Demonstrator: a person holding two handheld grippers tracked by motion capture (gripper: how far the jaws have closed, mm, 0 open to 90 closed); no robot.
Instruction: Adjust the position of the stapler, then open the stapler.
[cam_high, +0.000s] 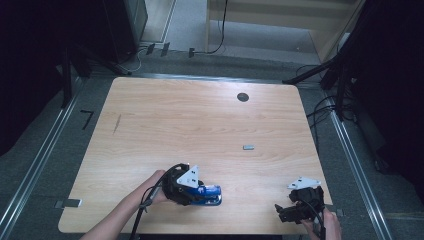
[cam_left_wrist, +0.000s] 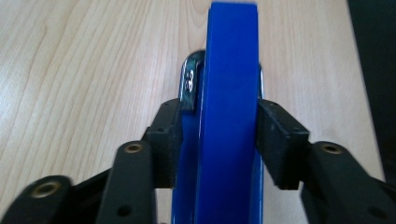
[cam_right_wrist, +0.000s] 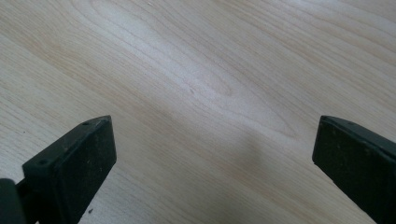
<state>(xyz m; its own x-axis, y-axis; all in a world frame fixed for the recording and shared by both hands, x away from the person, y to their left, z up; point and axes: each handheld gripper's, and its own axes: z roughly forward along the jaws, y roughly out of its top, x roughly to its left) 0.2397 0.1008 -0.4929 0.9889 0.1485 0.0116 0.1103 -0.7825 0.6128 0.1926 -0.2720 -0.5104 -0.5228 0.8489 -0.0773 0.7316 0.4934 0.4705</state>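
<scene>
The wooden table (cam_high: 150, 115) carries everything, and the blue stapler (cam_high: 212, 194) lies on it close to the person's edge, left of the middle. That is the first hazard: the stapler sits near enough to that edge that a careless pull toward the person could drag it off.

The left gripper (cam_left_wrist: 218, 121) reaches over the stapler from its left end. In the left gripper view its two black pads (cam_left_wrist: 280, 144) flank the stapler's sides closely, one by the chrome metal plate (cam_left_wrist: 189, 86) and one against the blue top arm. I cannot tell whether they press on it or merely stand beside it. If the contact is loose, a lift would likely let the stapler slip or swing nose-down. If the pads catch the hinged top arm and not the base, the stapler could flap open or fire a staple.

The right gripper (cam_right_wrist: 212, 154) hovers well to the right of the stapler, near the table's corner. Its jaws are spread wide over bare wood and hold nothing, so it gives no support should the stapler tip.

A dark round hole (cam_high: 243, 97) lies far beyond the stapler. A small grey piece (cam_high: 248, 147), perhaps a strip of staples, lies between the hole and the stapler. It is thin and flat, so wide pads may only push it along the table.
</scene>
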